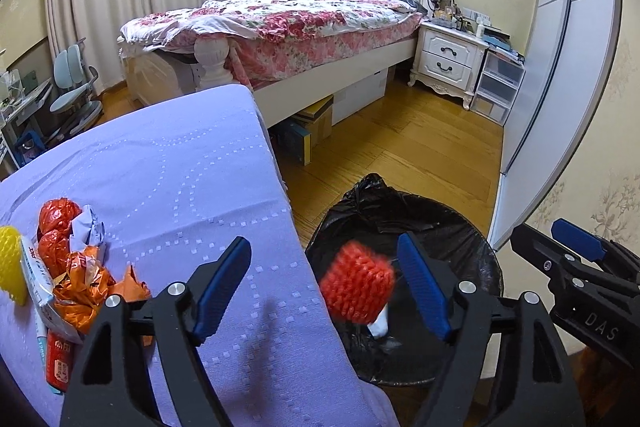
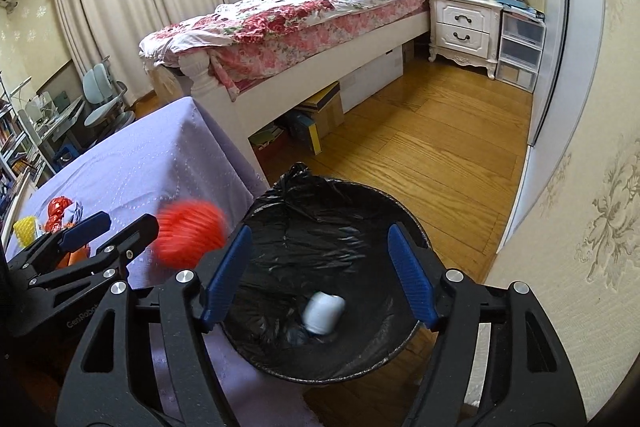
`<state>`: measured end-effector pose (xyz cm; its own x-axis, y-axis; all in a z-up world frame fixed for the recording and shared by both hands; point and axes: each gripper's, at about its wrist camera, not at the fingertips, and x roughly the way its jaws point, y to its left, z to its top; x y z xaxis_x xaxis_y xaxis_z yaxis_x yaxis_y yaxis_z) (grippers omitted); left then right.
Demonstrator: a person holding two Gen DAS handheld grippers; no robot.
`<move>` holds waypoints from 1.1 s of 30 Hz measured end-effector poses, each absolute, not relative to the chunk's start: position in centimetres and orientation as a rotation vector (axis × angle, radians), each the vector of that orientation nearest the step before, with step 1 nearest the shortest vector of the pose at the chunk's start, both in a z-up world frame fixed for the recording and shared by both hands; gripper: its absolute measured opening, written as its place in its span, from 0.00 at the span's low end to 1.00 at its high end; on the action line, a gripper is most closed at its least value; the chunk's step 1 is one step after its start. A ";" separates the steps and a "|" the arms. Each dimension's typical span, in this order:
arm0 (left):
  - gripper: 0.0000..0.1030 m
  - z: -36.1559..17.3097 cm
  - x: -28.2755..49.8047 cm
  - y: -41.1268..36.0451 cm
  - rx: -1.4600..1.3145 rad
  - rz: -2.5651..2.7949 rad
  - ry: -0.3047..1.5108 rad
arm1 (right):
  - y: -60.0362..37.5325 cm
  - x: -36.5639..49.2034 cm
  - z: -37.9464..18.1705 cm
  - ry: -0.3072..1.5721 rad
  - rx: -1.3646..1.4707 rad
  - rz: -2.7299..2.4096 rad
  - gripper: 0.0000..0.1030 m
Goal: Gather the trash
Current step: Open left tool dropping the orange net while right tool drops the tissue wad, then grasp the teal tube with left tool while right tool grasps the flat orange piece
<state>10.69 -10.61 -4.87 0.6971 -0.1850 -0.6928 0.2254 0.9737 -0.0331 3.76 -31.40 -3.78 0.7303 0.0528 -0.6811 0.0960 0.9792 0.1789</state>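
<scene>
A bedroom with a wooden floor, where a lilac-clothed surface [image 1: 168,163] stands beside a black-lined round trash bin [image 2: 280,203]. The left gripper [image 1: 324,289] is released, a blurred red foam net sleeve [image 1: 357,283] loose between its jaws above the bin. The right gripper [image 2: 320,273] is released too; a small white cup [image 2: 324,311] lies inside the bin. The drop step looks under way. Next comes fetching the crumpled orange wrappers [image 1: 80,291] and yellow foam net [image 1: 11,267] from the surface.

A: Fig., right wrist view: right gripper [image 2: 318,267] w/ jaws apart over black-lined bin [image 2: 408,227]?
B: Yes; white cup [image 2: 323,311] inside bin. Blurred red mesh ball [image 2: 188,237] by left gripper [image 2: 116,227], nr purple table [image 2: 160,155].
</scene>
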 end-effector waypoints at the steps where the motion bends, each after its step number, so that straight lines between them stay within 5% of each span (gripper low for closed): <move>1: 0.75 -4.8 10.6 -10.5 0.054 -0.227 0.765 | -31.5 3.6 -3.8 0.752 0.211 -0.027 0.68; 33: 0.76 -3.8 5.5 3.7 0.007 0.087 0.749 | -21.4 2.2 -3.3 0.785 0.172 0.158 0.73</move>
<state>5.47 3.74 -3.85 0.7286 0.0815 -0.6800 -0.0765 0.9964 0.0374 2.21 -21.43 -3.31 0.6973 0.2045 -0.6870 -0.0768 0.9742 0.2120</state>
